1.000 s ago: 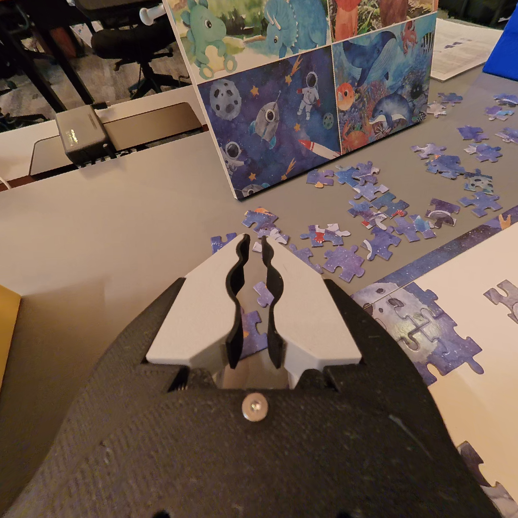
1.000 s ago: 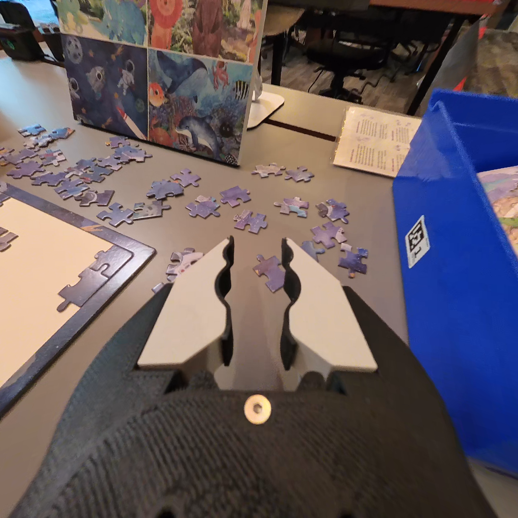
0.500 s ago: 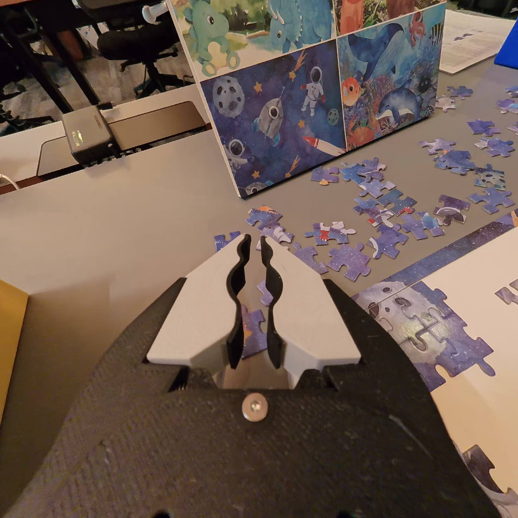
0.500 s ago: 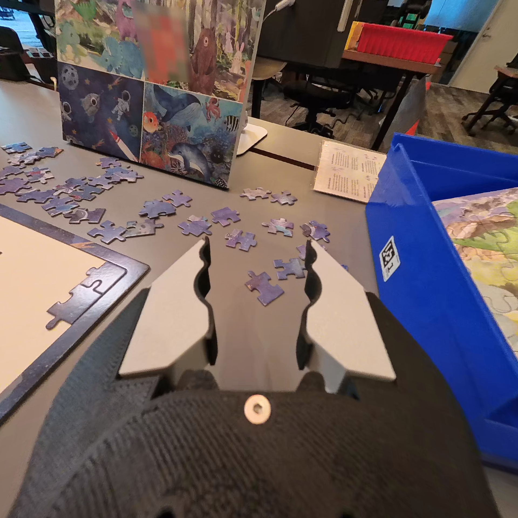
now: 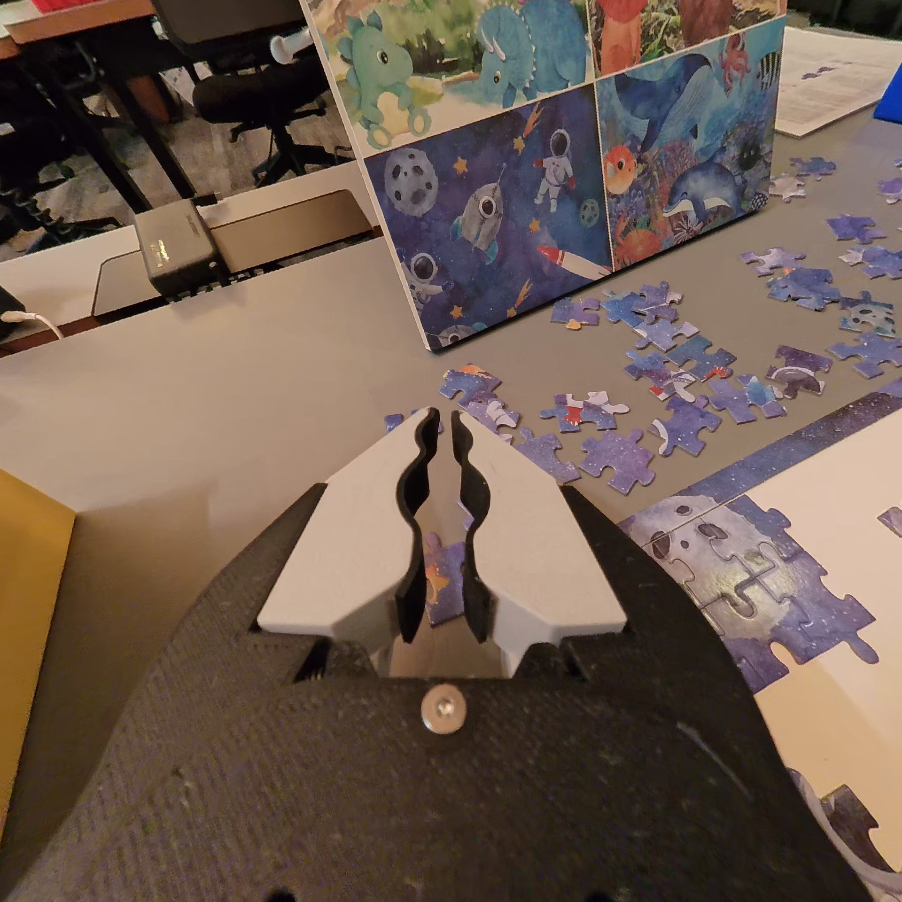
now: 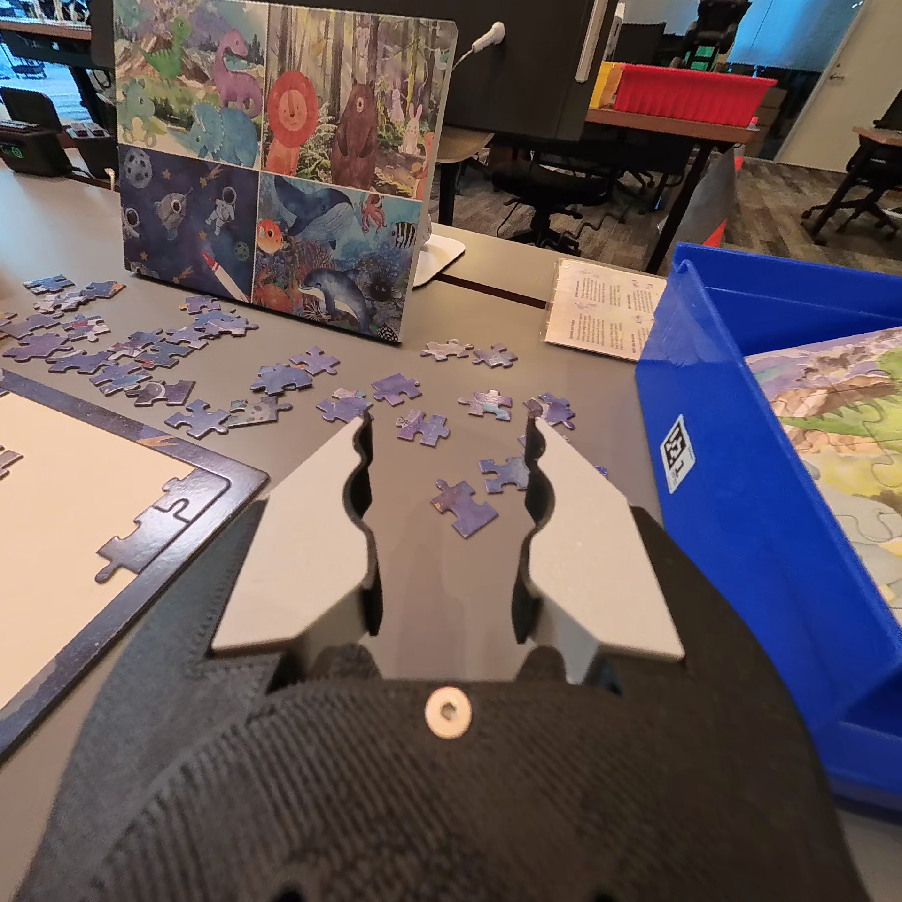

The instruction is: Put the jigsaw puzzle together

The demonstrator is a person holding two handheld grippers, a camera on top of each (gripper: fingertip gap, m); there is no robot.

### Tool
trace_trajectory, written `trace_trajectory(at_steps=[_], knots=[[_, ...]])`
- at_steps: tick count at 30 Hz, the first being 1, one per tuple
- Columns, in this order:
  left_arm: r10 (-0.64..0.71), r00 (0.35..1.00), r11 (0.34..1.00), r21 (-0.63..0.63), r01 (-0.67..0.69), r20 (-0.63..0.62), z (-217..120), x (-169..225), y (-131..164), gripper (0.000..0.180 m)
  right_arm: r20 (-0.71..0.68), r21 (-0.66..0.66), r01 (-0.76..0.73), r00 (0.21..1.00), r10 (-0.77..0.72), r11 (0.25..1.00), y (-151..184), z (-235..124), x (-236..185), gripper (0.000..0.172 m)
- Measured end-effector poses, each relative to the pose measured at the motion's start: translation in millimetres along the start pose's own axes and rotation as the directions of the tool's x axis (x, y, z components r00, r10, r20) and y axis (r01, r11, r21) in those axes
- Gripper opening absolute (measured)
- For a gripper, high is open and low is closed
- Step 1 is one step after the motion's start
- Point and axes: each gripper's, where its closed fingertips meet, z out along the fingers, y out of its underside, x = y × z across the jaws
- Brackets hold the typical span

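My left gripper hovers over the grey table, its jaws nearly together. A purple puzzle piece with an orange mark sits pinched between the pads, farther back than the tips. Loose purple pieces lie just right of it. A partly built moon section fills the corner of the cream puzzle board. My right gripper is wide open and empty above scattered pieces. One purple piece lies flat on the table between its fingers, touching neither.
An upright picture box stands behind the pieces, also in the right wrist view. A blue bin holding a finished puzzle is on the right, a printed sheet behind it. A yellow object lies far left. Across from one pair of fingers to the other is roughly 45 cm.
My left jaws have closed a little more on the piece, which stays put in them. My right jaws have opened wide and the gripper has pulled back and tilted up from the piece on the table.
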Motion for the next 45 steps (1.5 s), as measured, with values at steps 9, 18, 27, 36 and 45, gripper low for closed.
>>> trace_trajectory(at_steps=[9, 18, 27, 36, 45], knots=[[-0.004, 1.000, 1.000, 0.016, 0.004, 0.001, -2, -1, -3, 0.003, -0.004, -0.009, -0.001, 1.000, 0.001, 1.000, 2, 1, 0, 0.058], [-0.004, 1.000, 1.000, 0.015, 0.004, -0.006, -2, 1, -3, 0.004, -0.011, -0.030, 0.017, 1.000, -0.017, 0.999, 6, 4, 0, 0.056], [-0.022, 1.000, 1.000, 0.015, 0.022, -0.007, -3, -2, -3, 0.006, -0.027, -0.071, 0.038, 0.999, -0.040, 0.997, 14, 9, 0, 0.055], [-0.017, 1.000, 0.999, -0.032, 0.017, 0.003, 0, -3, 6, 0.004, -0.062, -0.106, 0.066, 0.995, -0.073, 0.992, 20, 12, 5, 0.056], [-0.050, 0.996, 0.997, -0.059, 0.055, 0.074, -3, -17, 15, 0.000, -0.046, -0.137, 0.104, 0.993, -0.112, 0.985, 25, 19, -2, 0.052]])
